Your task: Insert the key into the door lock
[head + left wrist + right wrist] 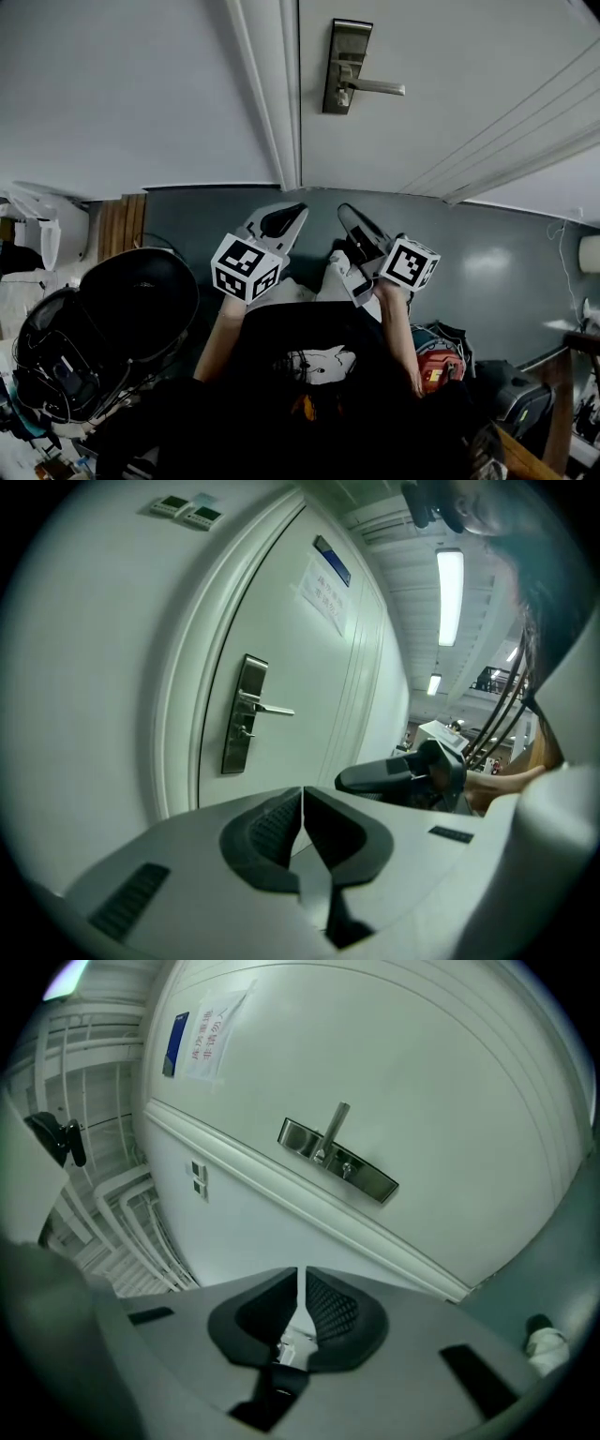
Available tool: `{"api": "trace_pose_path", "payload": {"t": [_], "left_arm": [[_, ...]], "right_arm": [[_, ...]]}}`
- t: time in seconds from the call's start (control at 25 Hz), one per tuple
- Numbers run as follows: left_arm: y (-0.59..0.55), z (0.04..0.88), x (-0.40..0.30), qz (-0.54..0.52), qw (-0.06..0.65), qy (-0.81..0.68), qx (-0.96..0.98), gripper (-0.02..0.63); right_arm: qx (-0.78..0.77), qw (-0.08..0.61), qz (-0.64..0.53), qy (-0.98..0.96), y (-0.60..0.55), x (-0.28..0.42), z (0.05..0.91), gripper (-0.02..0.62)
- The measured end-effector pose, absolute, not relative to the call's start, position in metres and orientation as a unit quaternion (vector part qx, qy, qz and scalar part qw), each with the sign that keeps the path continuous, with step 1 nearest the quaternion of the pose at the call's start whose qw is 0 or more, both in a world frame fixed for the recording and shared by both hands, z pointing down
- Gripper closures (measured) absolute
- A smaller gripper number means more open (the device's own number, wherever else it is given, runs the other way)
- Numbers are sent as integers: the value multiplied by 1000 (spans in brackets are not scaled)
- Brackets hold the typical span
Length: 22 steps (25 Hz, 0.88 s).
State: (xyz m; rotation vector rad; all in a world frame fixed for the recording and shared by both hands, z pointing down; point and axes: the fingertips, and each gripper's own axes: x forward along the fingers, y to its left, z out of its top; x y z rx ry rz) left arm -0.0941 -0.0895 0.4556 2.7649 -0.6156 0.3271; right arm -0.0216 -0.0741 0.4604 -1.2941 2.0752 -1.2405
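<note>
The white door (pixel 450 84) carries a steel lock plate (pixel 345 66) with a lever handle (pixel 375 87) pointing right. The lock plate (pixel 244 714) also shows in the left gripper view and, tilted, as the lock plate (pixel 337 1159) in the right gripper view. My left gripper (pixel 300 208) and right gripper (pixel 343 208) are held side by side low in front of the door, well short of the lock. The left gripper (pixel 302 794) has its pads together. The right gripper (pixel 300 1274) is also shut, with only a thin pale sliver between its pads. I cannot make out a key.
A white door frame (pixel 281 94) runs left of the lock, beside a plain wall (pixel 122 84). A paper notice (pixel 323 592) hangs high on the door. On the grey floor (pixel 487 262), a black helmet-like object (pixel 103 328) lies left and a red item (pixel 439 367) right.
</note>
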Motion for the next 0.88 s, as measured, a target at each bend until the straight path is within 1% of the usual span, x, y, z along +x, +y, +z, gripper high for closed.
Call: {"api": "trace_pose_path", "payload": {"t": [0.24,0.36,0.6,0.88], "left_arm": [[-100,481,-90,122,158,-182,963,594],[-106,489,-100,121,162,-169,965,594],[-43,468,-104,114,142,-155,971,594],[-30,465,-104,115,141,-145,973,594]], "right_arm": [[-494,193,-445,722,-79,-20,487,578],[-517,183,-435,714,-82,-25,496,578],[-538,199,-399,715,-18,-16,466,578],[-574,189,-369,706,0,5,459,577]]}}
